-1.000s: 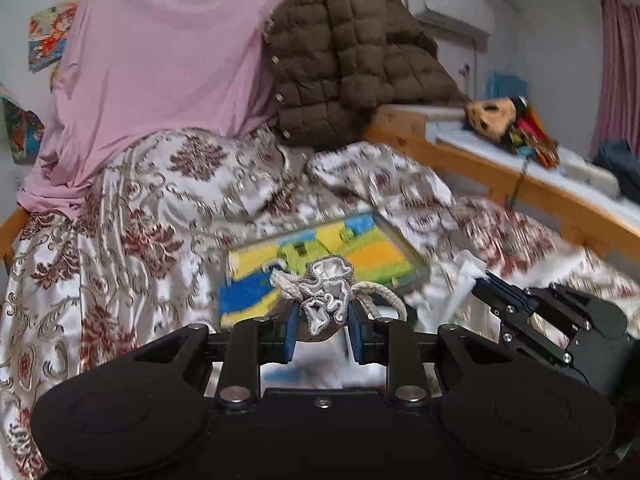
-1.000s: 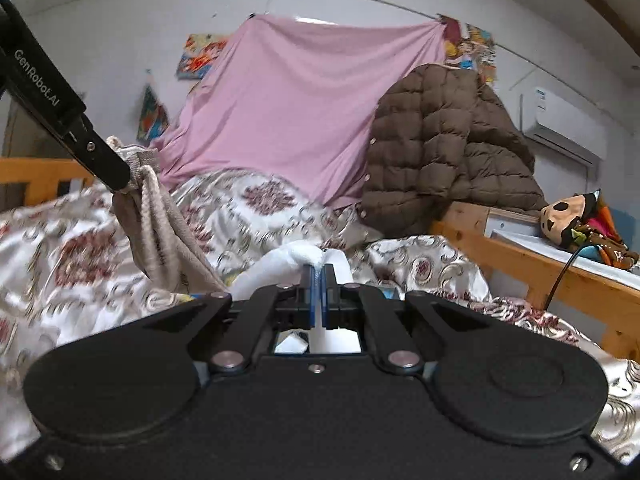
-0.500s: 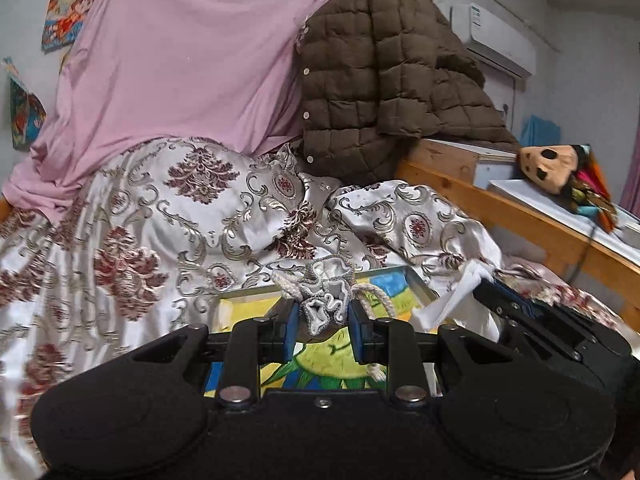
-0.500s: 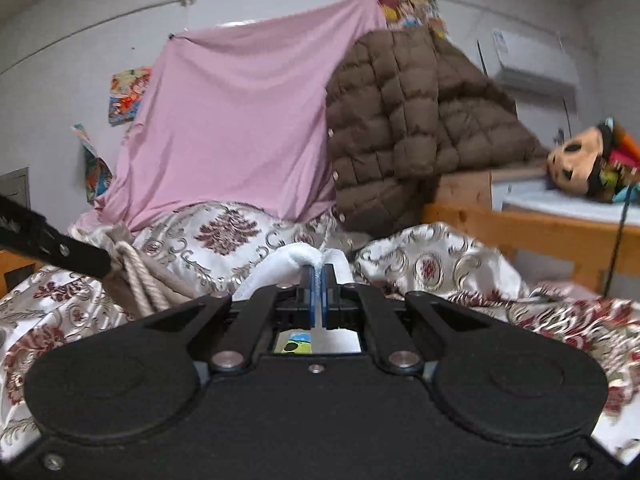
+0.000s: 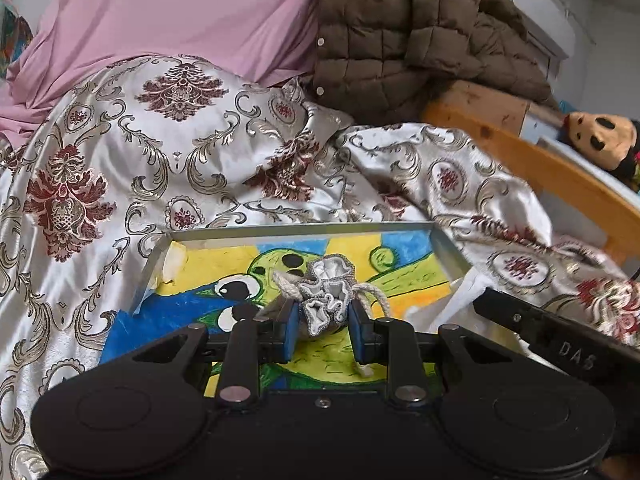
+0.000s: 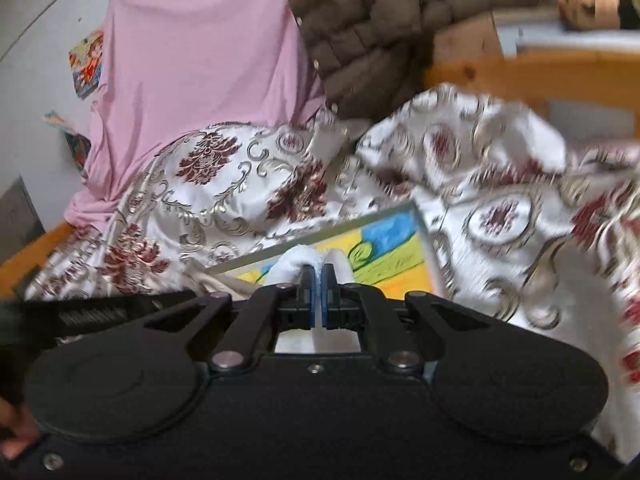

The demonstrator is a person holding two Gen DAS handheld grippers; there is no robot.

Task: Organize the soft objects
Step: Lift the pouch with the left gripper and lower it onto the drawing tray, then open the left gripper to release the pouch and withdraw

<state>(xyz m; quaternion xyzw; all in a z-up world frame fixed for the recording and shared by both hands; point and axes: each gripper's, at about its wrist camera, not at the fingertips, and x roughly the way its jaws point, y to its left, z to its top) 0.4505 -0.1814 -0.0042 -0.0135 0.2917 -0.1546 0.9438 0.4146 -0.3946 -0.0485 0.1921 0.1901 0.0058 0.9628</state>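
1. Left gripper [image 5: 323, 322] has its blue pads pinched in on a little grey drawstring pouch [image 5: 326, 300], gathered top sticking up between them, and the cord [image 5: 376, 300] loops out to the right. The jaws are only partly closed because the pouch fills the gap.
2. The pouch hangs right over a shallow tray [image 5: 448, 248] whose bottom is a bright cartoon picture in yellow, green and blue. Can't tell if the pouch touches the tray floor.
3. Right gripper [image 6: 319, 294] is squeezed nearly all the way together on a white cloth [image 6: 298, 262], with just a thin layer between the pads. The cloth bunches up in front of the fingers, above the near right part of the tray [image 6: 424, 236].
4. From the left camera, the right gripper [image 5: 560, 344] sits just beside the tray's right edge.
5. The tray rests on a shiny bedspread [image 5: 160, 160] with dark red flower patterns.
6. Behind that: a pink sheet [image 5: 180, 12] and a brown puffer jacket [image 5: 400, 28], plus a plush toy [image 5: 600, 138] past the wooden bed rail [image 5: 540, 168].
7. The right camera view is pretty blurry.
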